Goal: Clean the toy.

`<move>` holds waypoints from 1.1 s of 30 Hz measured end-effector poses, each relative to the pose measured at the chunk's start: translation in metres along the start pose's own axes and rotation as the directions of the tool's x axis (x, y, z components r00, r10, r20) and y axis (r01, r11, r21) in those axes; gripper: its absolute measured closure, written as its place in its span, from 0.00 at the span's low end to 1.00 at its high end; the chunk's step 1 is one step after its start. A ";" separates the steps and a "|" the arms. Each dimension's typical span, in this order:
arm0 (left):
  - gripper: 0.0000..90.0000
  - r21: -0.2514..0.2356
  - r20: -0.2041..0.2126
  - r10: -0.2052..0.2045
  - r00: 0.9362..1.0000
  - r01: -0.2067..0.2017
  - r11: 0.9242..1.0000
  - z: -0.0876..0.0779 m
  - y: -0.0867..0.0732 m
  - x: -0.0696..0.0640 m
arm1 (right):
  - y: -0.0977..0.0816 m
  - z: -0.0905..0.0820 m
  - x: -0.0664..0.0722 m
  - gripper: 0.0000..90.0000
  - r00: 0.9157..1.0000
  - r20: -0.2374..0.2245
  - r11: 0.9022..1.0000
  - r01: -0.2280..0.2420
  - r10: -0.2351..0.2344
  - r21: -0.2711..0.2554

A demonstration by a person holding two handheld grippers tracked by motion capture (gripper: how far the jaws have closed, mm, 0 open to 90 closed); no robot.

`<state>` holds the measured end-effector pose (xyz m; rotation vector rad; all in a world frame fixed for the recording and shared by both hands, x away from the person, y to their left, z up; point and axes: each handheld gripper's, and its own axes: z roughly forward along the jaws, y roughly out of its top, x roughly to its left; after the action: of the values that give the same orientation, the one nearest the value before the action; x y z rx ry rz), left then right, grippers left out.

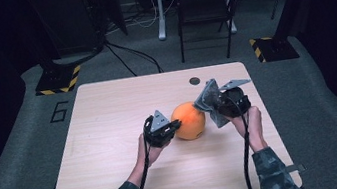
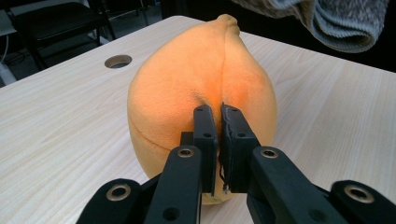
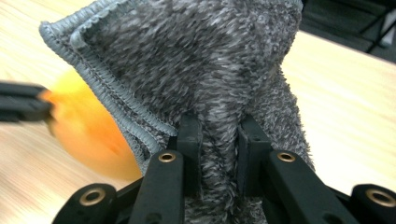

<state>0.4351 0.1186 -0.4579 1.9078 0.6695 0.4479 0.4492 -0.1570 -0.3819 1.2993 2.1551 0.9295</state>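
An orange plush fruit (image 1: 189,120) is seen resting on the counter (image 1: 111,133), a little toward the right edge and roughly midway between the near and far edges, with the round cable hole (image 1: 195,81) near the far edge behind it. It is judged to be soft, light and stuffed: the velvety cover gives under pressure and a crease is drawn in where it is pinched, so nothing fragile or slippery is expected. Being so light, it could be dragged or rolled across the smooth wood rather than staying put, and it is best taken by a pinch of loose fabric along its seam, as is done here.

The left gripper (image 2: 219,112) is held at the fruit's left side, and its fingers (image 2: 205,135) are brought almost together, clamped on a small fold of the orange fabric.

A grey terry cloth (image 3: 205,60) is held by the right gripper (image 3: 219,130) just to the right of the fruit, raised off the counter and hanging close to it; whether it touches the fruit cannot be told. The cloth is judged limp, light and fuzzy, with a stitched hem, easily gripped anywhere in a bunched fold. The right fingers (image 3: 189,154) are pressed on such a fold, with a thick wad of cloth between them.
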 end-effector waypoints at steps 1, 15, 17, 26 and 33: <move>0.95 0.000 0.002 -0.001 1.000 0.001 1.000 0.000 0.000 0.000 | -0.004 0.000 -0.004 0.82 1.000 0.007 1.000 0.002 -0.002 0.014; 0.95 -0.002 -0.003 -0.002 1.000 0.002 1.000 -0.002 -0.002 0.001 | -0.078 0.044 -0.039 0.82 0.990 0.131 0.970 -0.075 0.046 0.231; 0.95 -0.009 -0.010 -0.005 1.000 0.005 1.000 -0.002 -0.002 0.001 | -0.082 0.049 -0.041 0.82 0.990 0.136 0.968 -0.079 0.048 0.239; 0.96 -0.021 -0.025 -0.007 1.000 0.007 1.000 -0.008 0.004 -0.003 | -0.091 0.060 -0.040 0.80 0.990 0.136 0.963 -0.074 0.039 0.260; 0.96 -0.023 -0.004 -0.041 0.999 0.041 0.999 -0.017 0.012 -0.005 | -0.095 0.064 -0.045 0.52 0.988 0.129 0.958 -0.114 0.082 0.264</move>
<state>0.4244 0.1232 -0.4397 1.8686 0.7028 0.4324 0.4568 -0.2080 -0.4935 1.5613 2.1983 0.5908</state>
